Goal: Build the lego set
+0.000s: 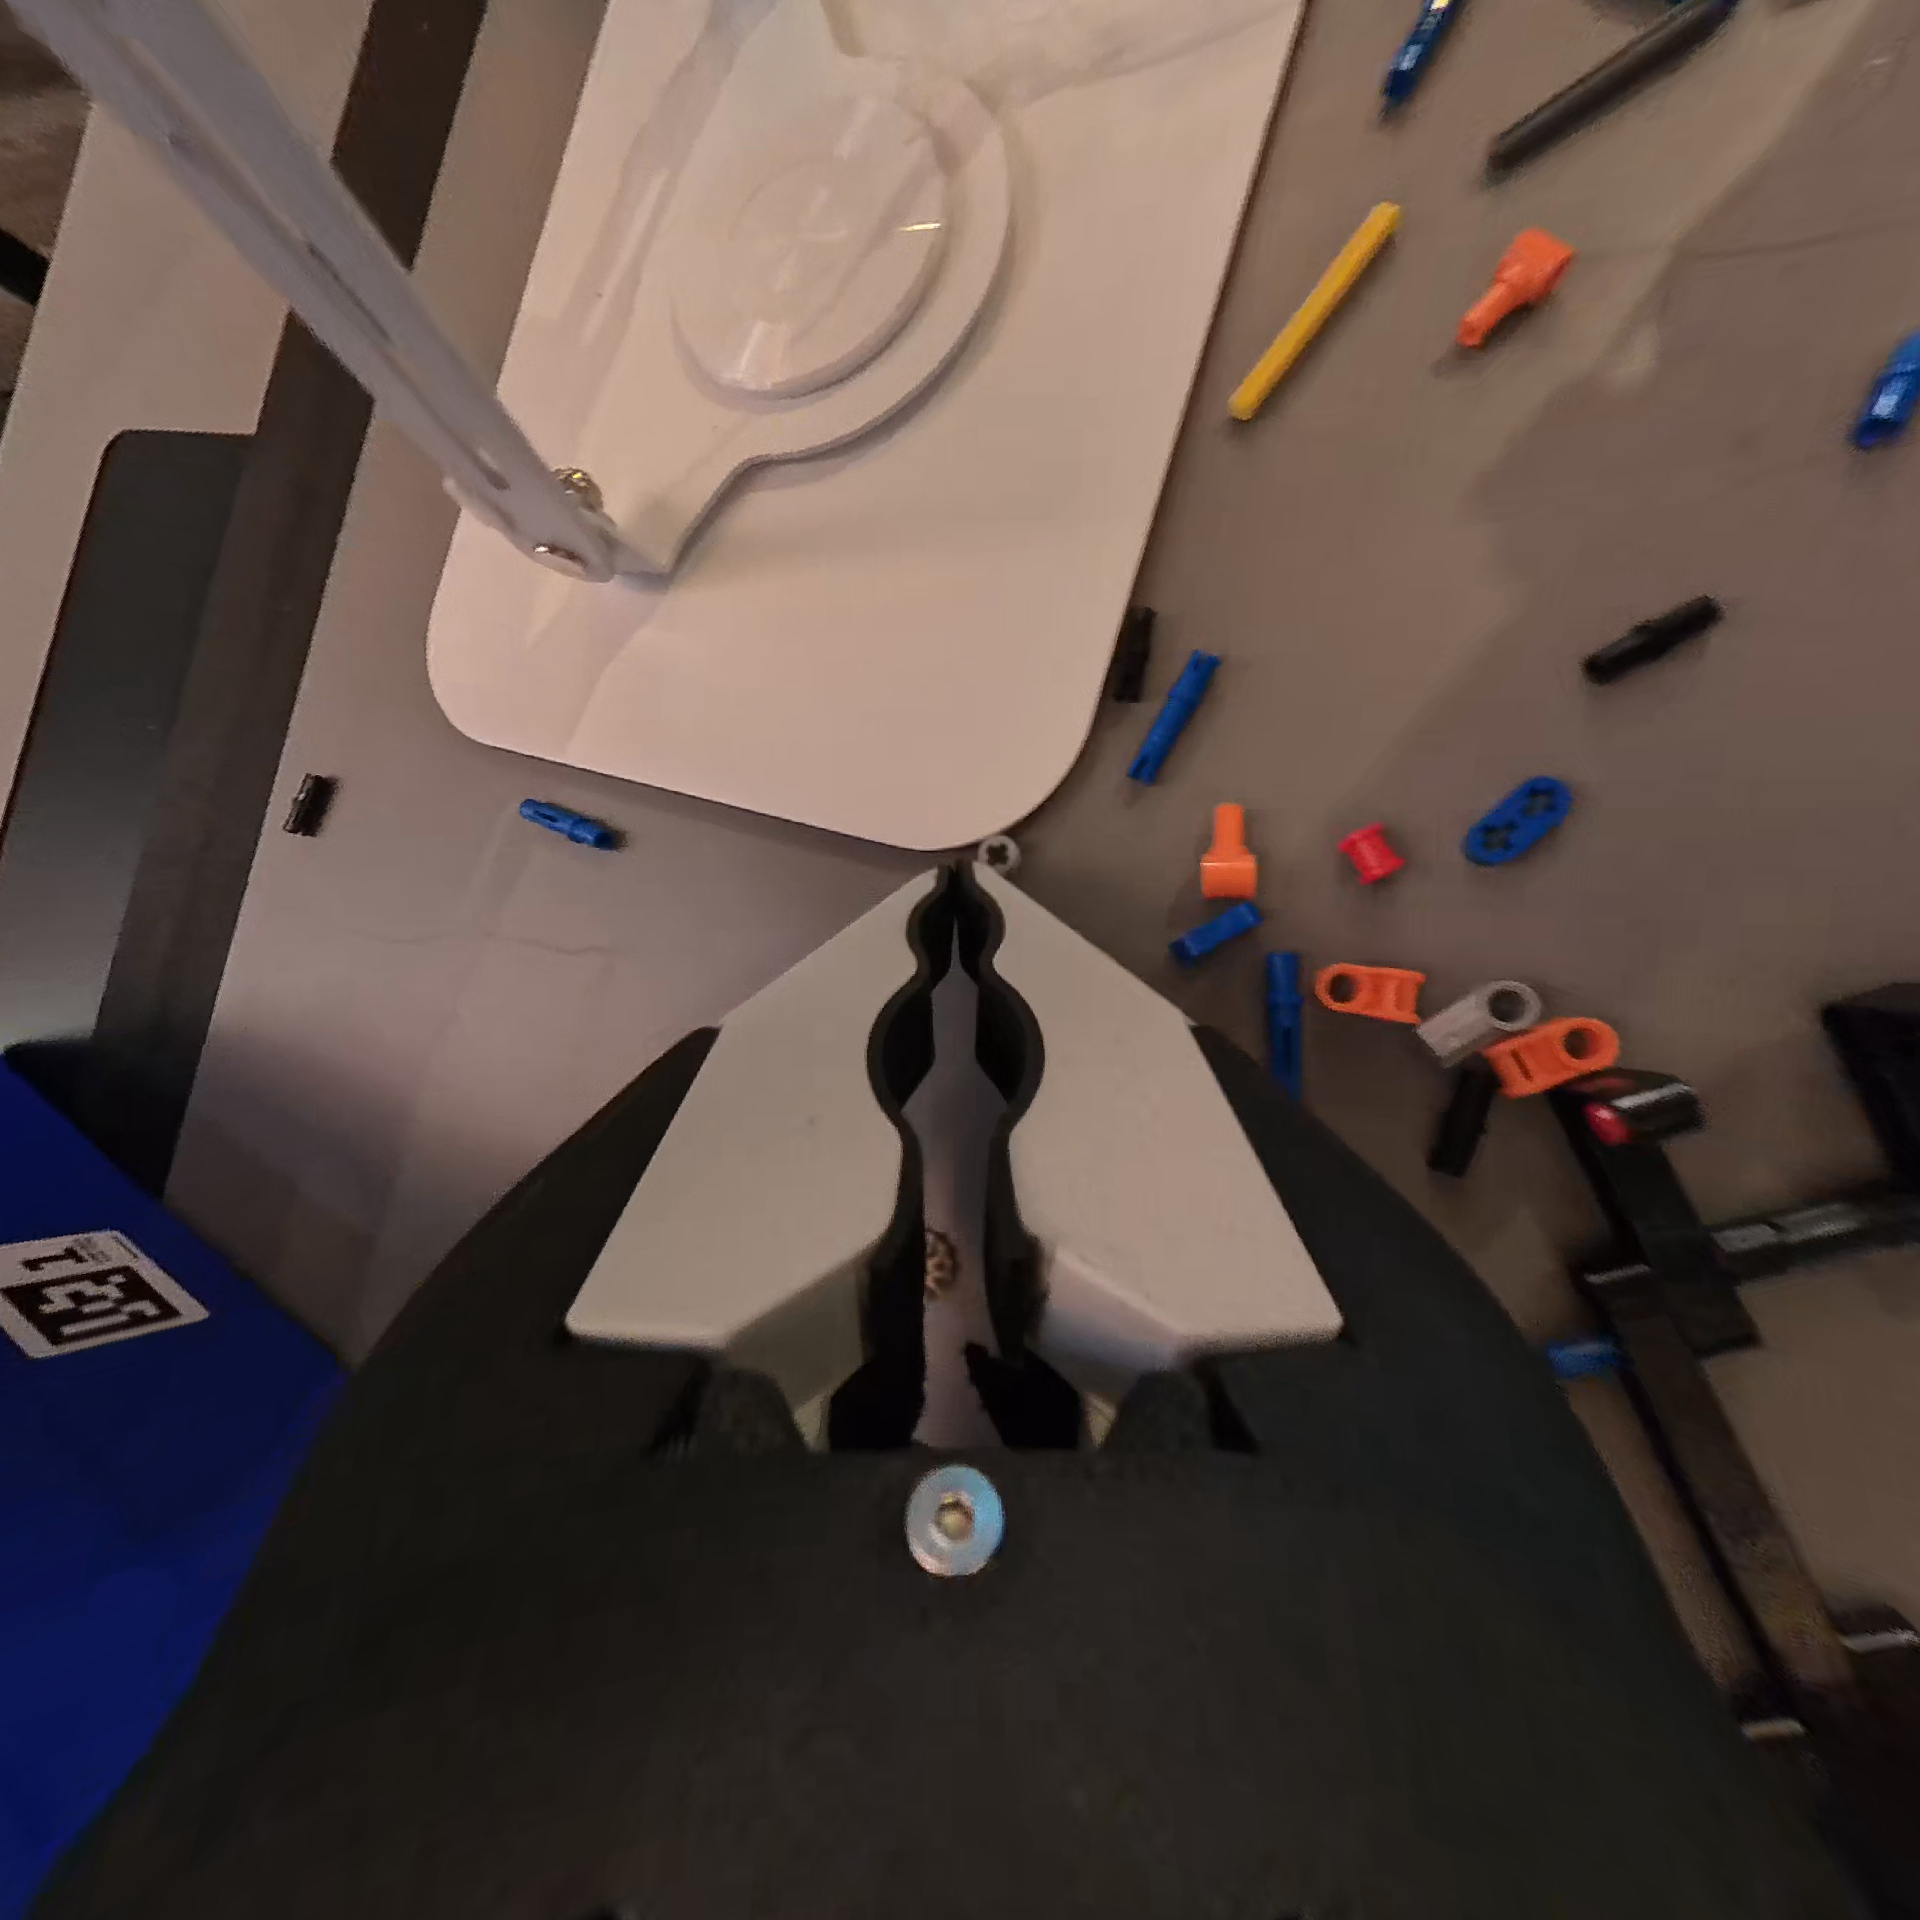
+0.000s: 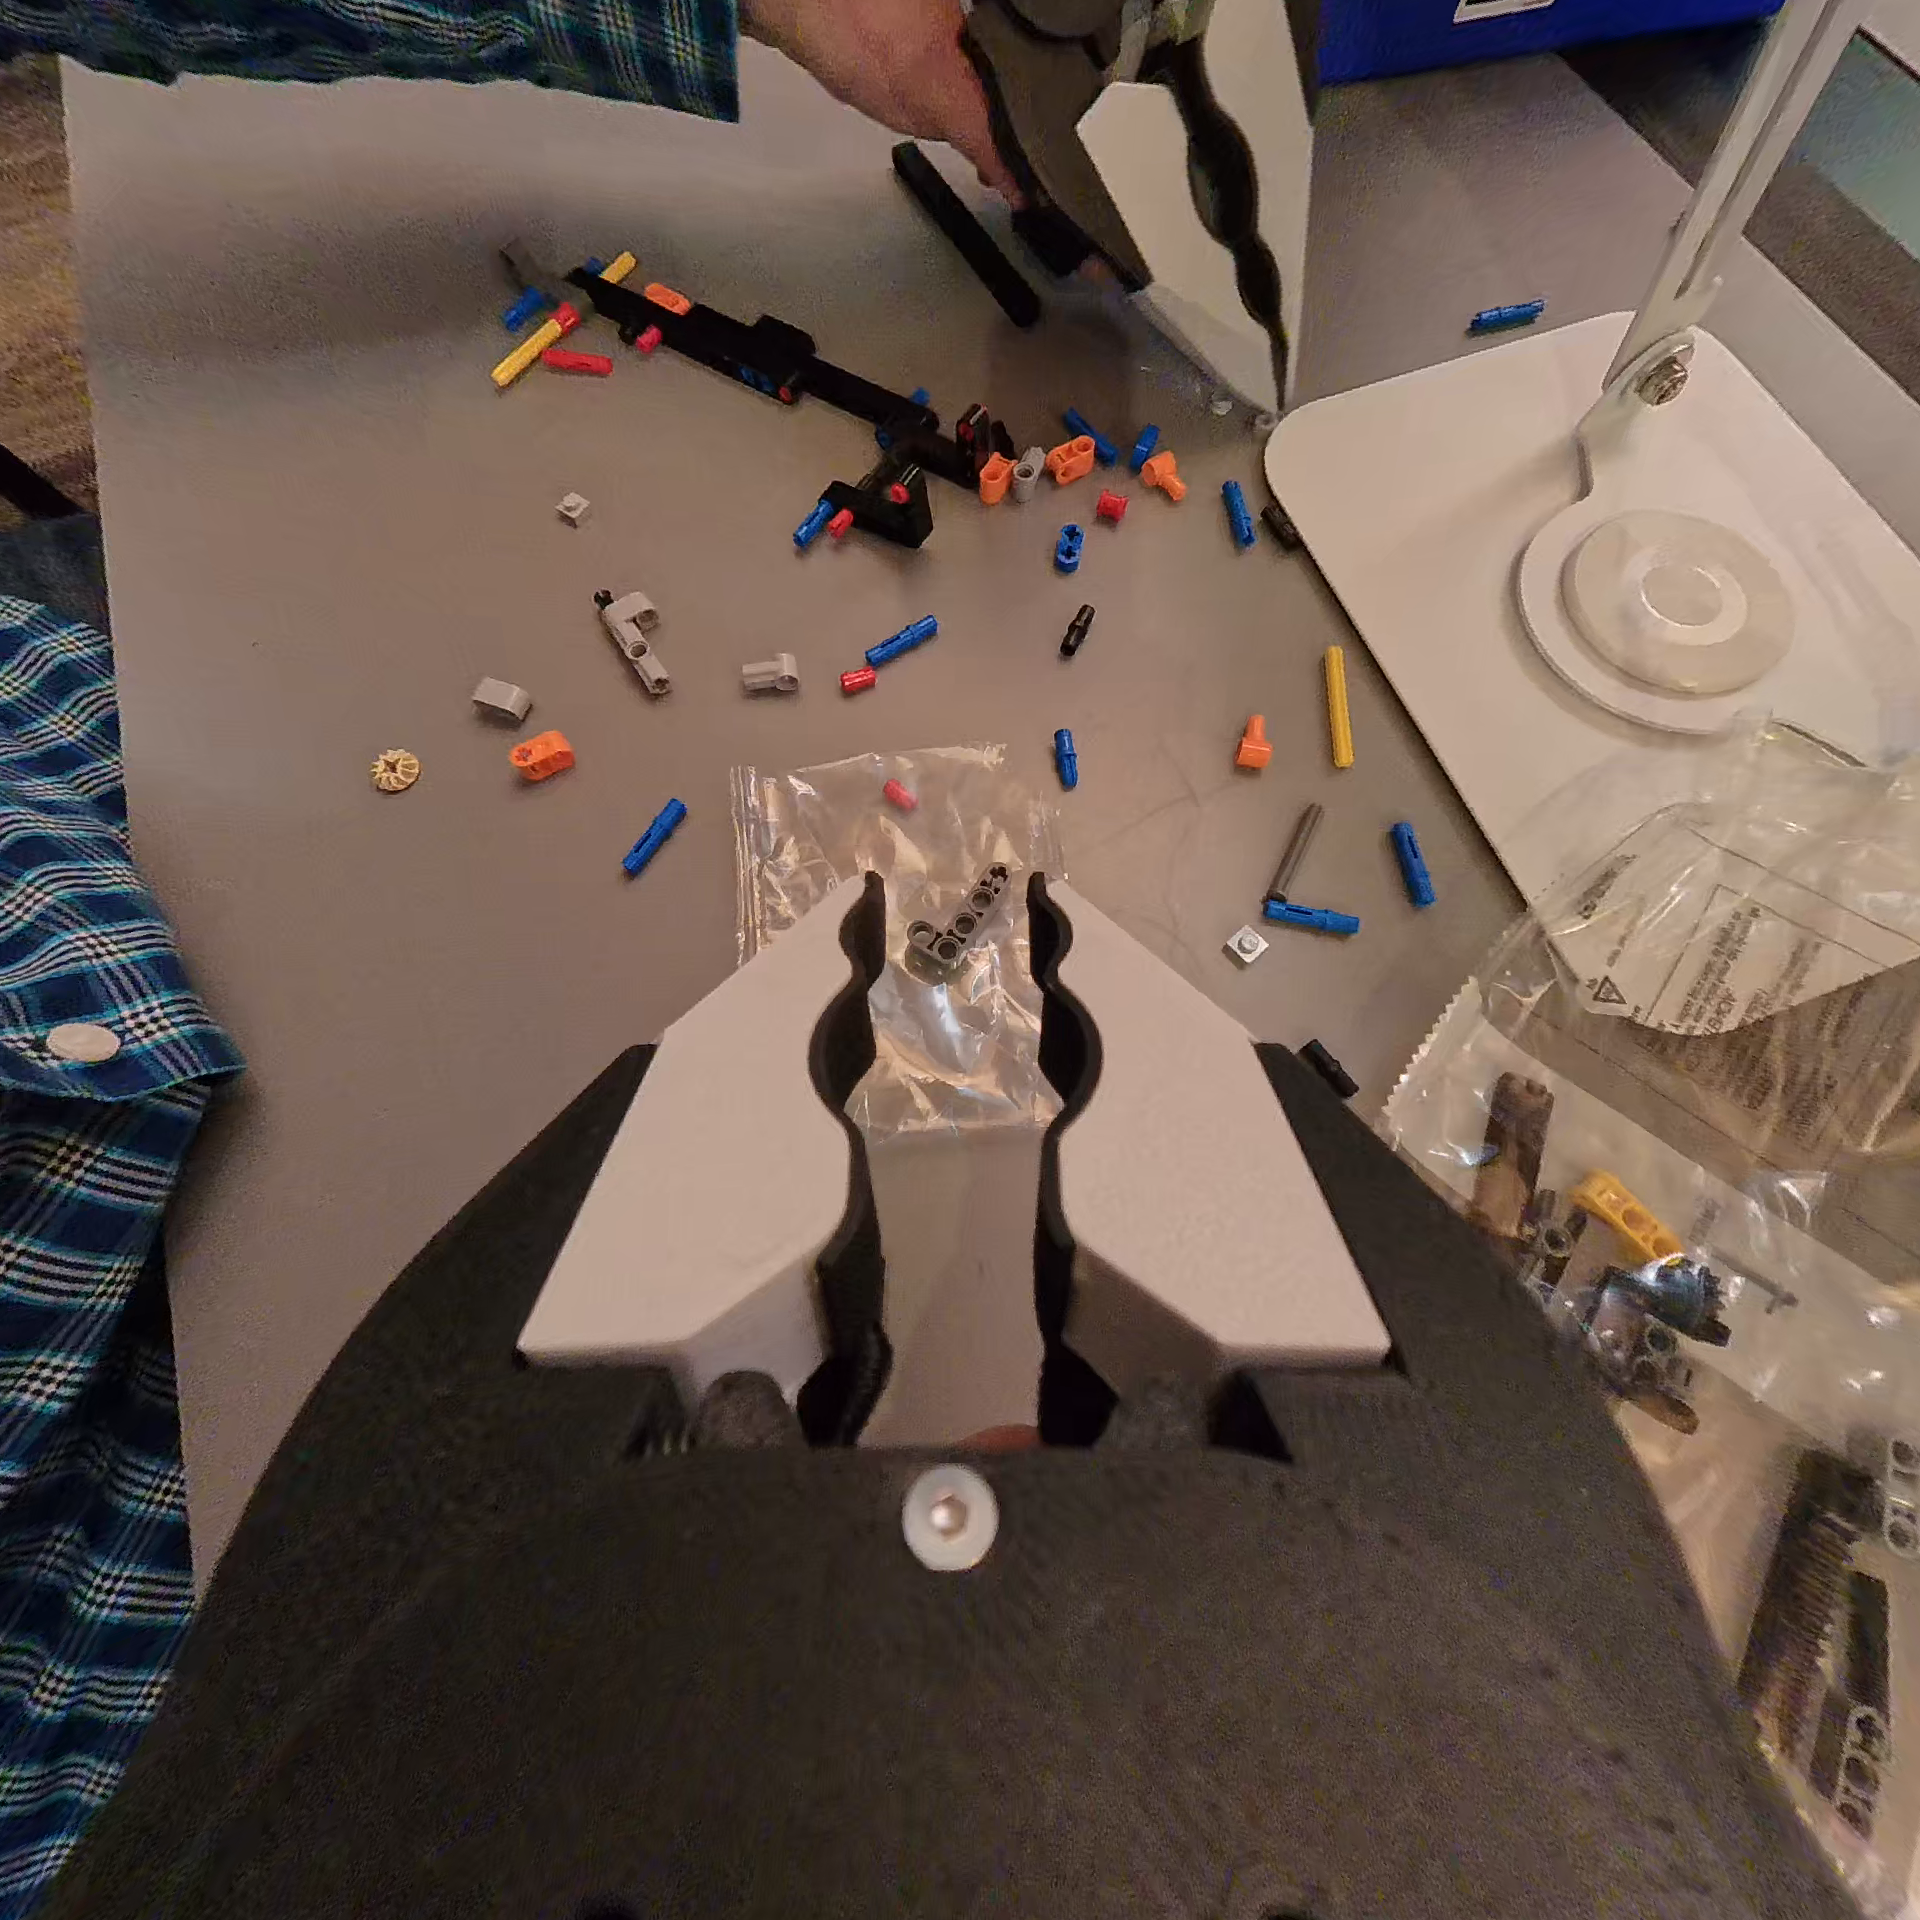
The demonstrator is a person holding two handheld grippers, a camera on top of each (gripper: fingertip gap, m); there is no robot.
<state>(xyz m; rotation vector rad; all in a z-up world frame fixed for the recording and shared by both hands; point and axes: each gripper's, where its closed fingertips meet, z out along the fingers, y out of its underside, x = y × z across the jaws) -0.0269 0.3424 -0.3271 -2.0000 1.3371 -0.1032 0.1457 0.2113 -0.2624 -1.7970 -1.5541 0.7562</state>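
My left gripper (image 1: pixel 961 881) is shut, its tips low over the grey table at the corner of a white stand base (image 1: pixel 831 675). A tiny grey ring piece (image 1: pixel 1000 852) lies just right of the tips; nothing shows between the jaws. The same gripper shows in the right wrist view (image 2: pixel 1273 400). My right gripper (image 2: pixel 956 888) is open and empty above a small clear bag (image 2: pixel 894 831) holding a grey angled beam (image 2: pixel 956 925). A black part-built assembly (image 2: pixel 769 358) lies farther back. Loose blue pins (image 1: pixel 1174 717), orange connectors (image 1: pixel 1366 989), a yellow axle (image 1: pixel 1314 312) and a red bush (image 1: pixel 1369 852) are scattered around.
The stand's white arm (image 1: pixel 312 260) rises from the base. A blue box (image 1: pixel 125 1455) sits at the left. Clear bags of parts (image 2: pixel 1662 1195) lie at the right. A plaid sleeve (image 2: pixel 83 1039) is at the left edge, and a hand (image 2: pixel 883 73) holds the left gripper. Across from one pair of fingers to the other is roughly 25 centimeters. The red bush (image 1: pixel 1369 852) lies some 7 centimeters from my left tips, 15 centimeters from my right tips. Look for it in the right wrist view (image 2: pixel 1114 495) too. My right tips are about 25 centimeters from the black part-built assembly (image 2: pixel 769 358), my left tips only 15 centimeters.
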